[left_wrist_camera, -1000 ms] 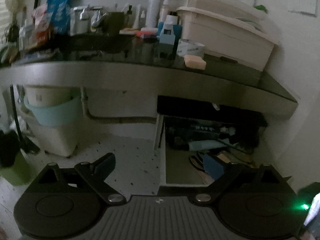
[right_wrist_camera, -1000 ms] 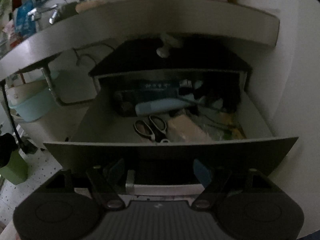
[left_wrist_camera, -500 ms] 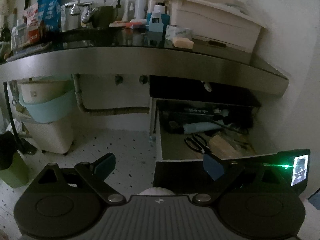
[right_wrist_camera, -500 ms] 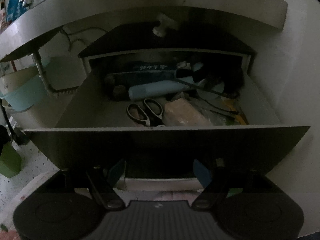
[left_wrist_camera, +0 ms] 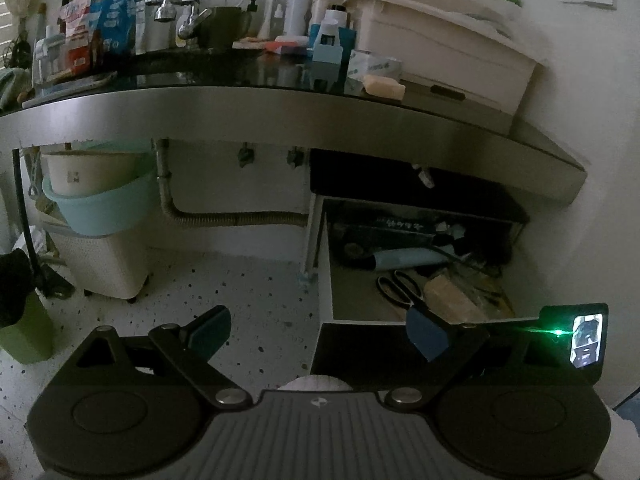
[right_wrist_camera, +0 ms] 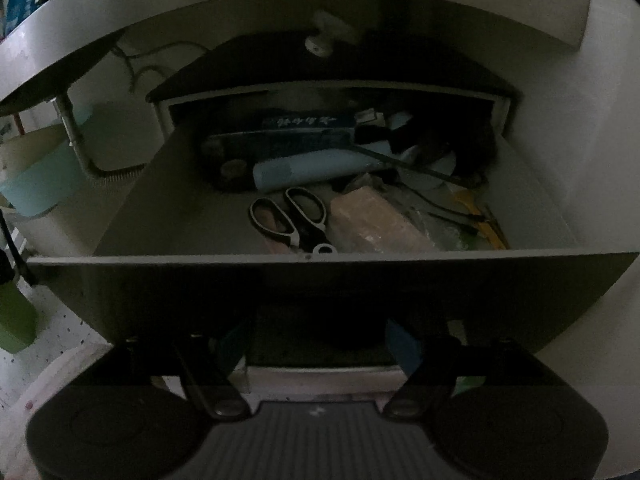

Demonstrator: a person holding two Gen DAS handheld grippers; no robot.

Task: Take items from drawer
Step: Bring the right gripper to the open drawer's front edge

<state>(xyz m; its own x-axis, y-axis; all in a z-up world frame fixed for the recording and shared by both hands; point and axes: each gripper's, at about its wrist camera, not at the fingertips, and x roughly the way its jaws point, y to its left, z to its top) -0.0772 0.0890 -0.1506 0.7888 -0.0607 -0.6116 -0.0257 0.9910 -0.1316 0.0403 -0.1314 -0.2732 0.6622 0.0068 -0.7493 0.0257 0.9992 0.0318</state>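
A: Where are we in the job?

B: The drawer (right_wrist_camera: 332, 280) is pulled out under the counter (left_wrist_camera: 280, 108), and nothing looks lifted out yet. I'd call this the approach before the first pick.

A: What's inside?

B: A pair of scissors (right_wrist_camera: 294, 218) lies near the front panel, a tan wrapped block (right_wrist_camera: 376, 228) just to its right, and a pale blue tube (right_wrist_camera: 308, 168) behind them, with dark boxes at the far end.

A: And the grippers?

B: The right gripper (right_wrist_camera: 320, 350) sits low in front of the drawer's panel, jaws apart, nothing between them. The left gripper (left_wrist_camera: 316, 330) hangs off to the left over the speckled floor (left_wrist_camera: 248, 300), jaws wide apart and empty.

A: Next move?

B: Probably the right one has to rise over the front panel and dip in towards the scissors, the nearest item.

A: Anything unclear?

B: Plenty. The scissors' blades are cut off by the panel, the far right corner is a dark tangle I can't sort out, and the right fingers are dim in shadow
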